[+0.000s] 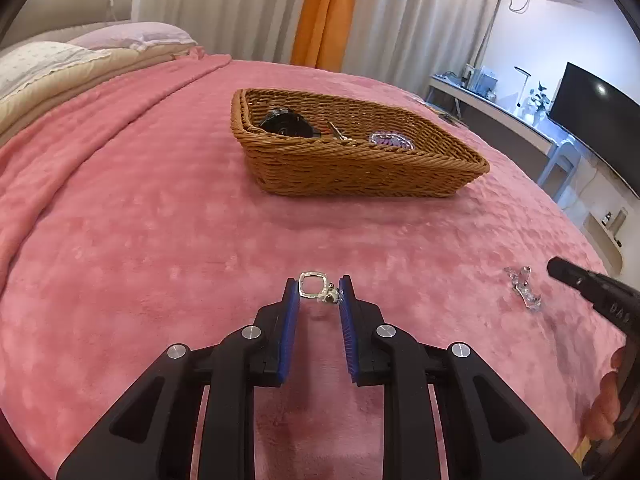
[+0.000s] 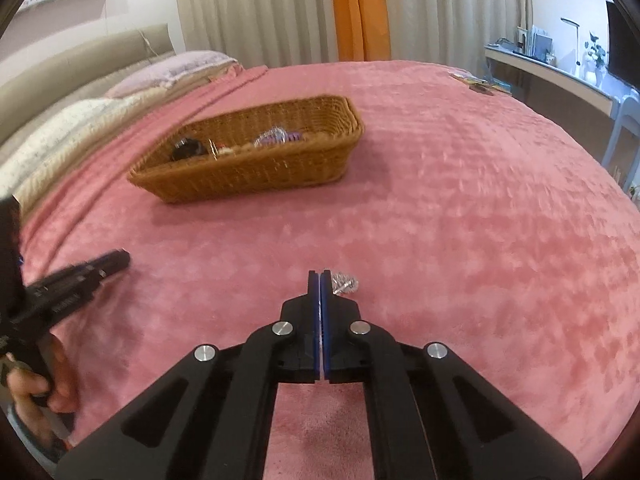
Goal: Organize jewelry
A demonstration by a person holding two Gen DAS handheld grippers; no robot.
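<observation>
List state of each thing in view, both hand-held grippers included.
Left hand-held gripper: open, pads either side of the silver ring charm.
Silver ring charm: on the blanket, not clamped.
Right hand-held gripper: shut, holding nothing.
Clear crystal piece: loose on the blanket beside the right fingertips.
Wicker basket: upright, open, holding a black watch and a purple piece.

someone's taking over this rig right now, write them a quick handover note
Left gripper: jaws open around a silver square-ring piece lying on the pink blanket, not yet clamped.
Right gripper: jaws shut, no clear hold on the clear crystal piece beside its tips.
Done: wicker basket already holds a black item, a key-like piece and a purple one.
Left: basket both loose pieces.
</observation>
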